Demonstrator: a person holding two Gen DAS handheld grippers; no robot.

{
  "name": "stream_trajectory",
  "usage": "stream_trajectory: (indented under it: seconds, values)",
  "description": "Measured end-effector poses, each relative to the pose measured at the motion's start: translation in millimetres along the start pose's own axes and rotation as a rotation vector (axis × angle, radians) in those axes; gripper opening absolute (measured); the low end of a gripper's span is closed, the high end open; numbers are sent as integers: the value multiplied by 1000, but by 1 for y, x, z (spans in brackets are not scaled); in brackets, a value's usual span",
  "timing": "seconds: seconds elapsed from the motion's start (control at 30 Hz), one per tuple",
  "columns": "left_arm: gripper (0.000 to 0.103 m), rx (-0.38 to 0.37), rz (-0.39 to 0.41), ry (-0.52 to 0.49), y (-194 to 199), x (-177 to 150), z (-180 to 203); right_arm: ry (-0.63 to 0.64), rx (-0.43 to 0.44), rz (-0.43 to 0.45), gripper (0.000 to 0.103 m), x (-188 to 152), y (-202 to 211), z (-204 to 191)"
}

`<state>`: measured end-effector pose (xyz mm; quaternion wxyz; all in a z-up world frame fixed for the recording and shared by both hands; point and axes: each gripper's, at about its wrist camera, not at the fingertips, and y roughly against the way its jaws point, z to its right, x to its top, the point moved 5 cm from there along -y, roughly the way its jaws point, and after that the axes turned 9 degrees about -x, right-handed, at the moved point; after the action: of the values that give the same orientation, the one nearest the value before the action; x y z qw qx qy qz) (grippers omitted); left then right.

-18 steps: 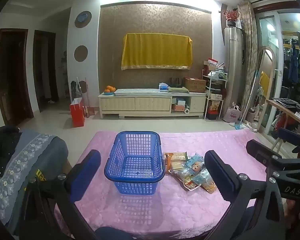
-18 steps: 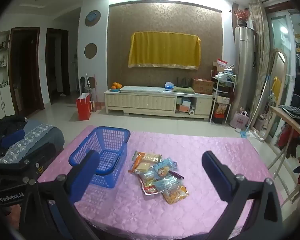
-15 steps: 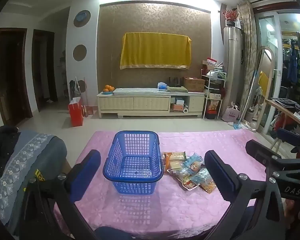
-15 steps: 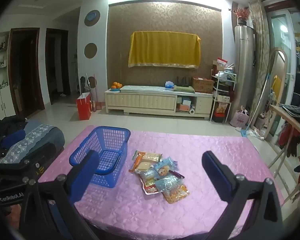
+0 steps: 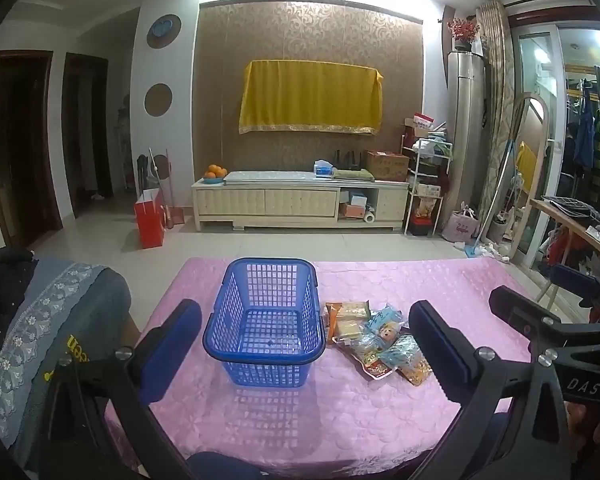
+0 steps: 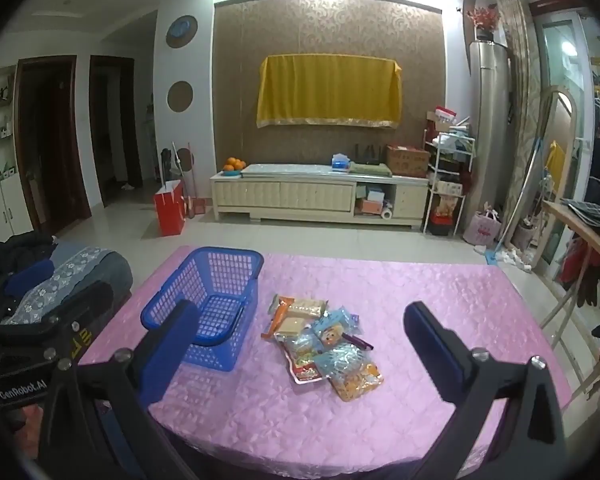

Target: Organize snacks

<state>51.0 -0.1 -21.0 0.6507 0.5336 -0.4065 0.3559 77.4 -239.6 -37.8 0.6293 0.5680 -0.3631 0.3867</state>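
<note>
An empty blue plastic basket (image 5: 265, 322) (image 6: 210, 304) stands on the pink tablecloth (image 5: 340, 412) (image 6: 420, 304). Just to its right lies a small heap of snack packets (image 5: 376, 338) (image 6: 324, 340), orange, beige and pale blue. My left gripper (image 5: 306, 344) is open, hovering short of the near table edge with the basket framed between its blue pads. My right gripper (image 6: 300, 342) is open too, held back from the table with the snack heap framed between its fingers. Neither touches anything.
A grey-blue cushioned seat with dark clothes (image 5: 28, 320) (image 6: 40, 280) sits at the table's left. A wooden side table (image 5: 576, 224) and clothes rack stand on the right. Beyond the table are tiled floor, a red bag (image 5: 150, 220) and a low cabinet (image 5: 300, 204).
Both views have drifted only slightly; the basket and snacks lie where they were, and both grippers stay wide open.
</note>
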Motion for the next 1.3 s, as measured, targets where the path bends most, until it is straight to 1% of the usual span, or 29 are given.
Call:
stream_trajectory:
  seconds: [0.43,0.93,1.3]
  values:
    - [103,0,-4,2,-1,3,0,1,-5,-9,103,-6,2,1]
    - [103,2,-5,-3,3,7,-2,0,-1,-18,103,-6,6,2]
    - [103,2,-11,-6,3,3,1,-3,1,-23,103,-7,7,1]
